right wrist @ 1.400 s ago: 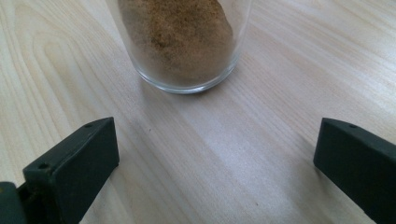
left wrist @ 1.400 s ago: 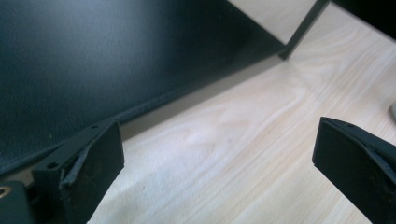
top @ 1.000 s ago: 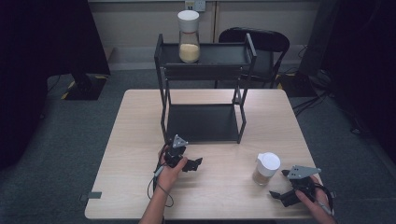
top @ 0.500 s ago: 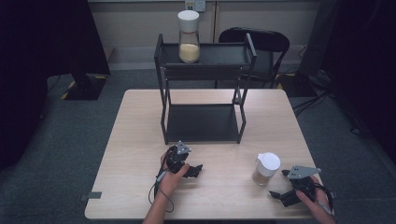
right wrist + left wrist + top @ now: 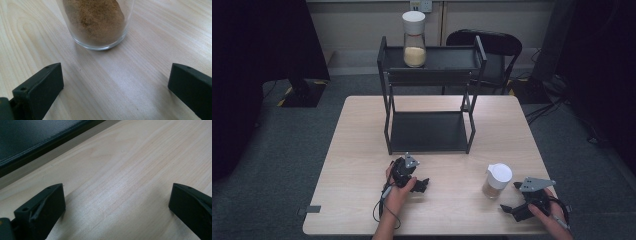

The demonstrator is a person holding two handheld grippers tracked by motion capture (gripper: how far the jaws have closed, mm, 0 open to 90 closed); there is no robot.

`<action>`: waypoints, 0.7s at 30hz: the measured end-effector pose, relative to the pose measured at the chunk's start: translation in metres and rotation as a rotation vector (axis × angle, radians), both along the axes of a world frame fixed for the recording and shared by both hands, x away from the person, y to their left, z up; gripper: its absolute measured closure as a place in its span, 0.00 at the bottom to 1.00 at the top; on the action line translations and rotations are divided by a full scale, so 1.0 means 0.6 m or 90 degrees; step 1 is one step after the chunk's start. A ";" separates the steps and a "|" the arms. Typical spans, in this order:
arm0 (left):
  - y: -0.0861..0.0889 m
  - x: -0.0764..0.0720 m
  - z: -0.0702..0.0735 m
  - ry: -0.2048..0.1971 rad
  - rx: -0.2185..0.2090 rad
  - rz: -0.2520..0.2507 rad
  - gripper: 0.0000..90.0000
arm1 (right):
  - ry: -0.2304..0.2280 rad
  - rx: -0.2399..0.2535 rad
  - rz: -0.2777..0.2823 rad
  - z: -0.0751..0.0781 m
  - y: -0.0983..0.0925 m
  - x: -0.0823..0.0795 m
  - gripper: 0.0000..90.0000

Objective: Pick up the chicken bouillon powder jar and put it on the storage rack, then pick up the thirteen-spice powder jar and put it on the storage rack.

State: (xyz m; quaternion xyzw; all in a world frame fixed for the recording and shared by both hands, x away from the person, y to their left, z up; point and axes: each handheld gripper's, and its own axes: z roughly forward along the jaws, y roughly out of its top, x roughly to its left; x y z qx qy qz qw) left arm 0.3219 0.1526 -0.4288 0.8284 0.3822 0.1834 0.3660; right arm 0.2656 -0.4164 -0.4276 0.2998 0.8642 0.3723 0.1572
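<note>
A glass jar (image 5: 497, 181) with a white lid and brown powder stands on the wooden table (image 5: 357, 150) at the front right. My right gripper (image 5: 513, 198) lies just behind it on the person's side, open; in the right gripper view the jar (image 5: 96, 22) stands ahead of the spread jaws of the right gripper (image 5: 116, 72), clear of both. A second, taller jar (image 5: 414, 39) stands on the top shelf of the black rack (image 5: 429, 75). My left gripper (image 5: 413, 178) rests in front of the rack. The left gripper (image 5: 115, 192) is open; its jaws have just been opening over bare wood.
The rack's lower shelf (image 5: 30, 135) lies close ahead and to the left of the left gripper. A dark chair (image 5: 492, 45) stands behind the table. A cable trails from each gripper toward the table's near edge.
The left hand and its gripper have drawn back a little from the rack toward the person. The right gripper and both jars have stayed where they were.
</note>
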 end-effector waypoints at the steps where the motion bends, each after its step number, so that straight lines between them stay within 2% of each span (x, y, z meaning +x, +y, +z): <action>1: 0.000 -0.001 0.000 0.000 0.001 0.001 0.00 | 0.000 0.000 0.000 0.000 0.000 0.000 0.00; 21: -0.001 -0.002 0.000 -0.001 0.000 0.004 0.00 | 0.007 0.000 -0.009 0.004 0.004 0.001 0.00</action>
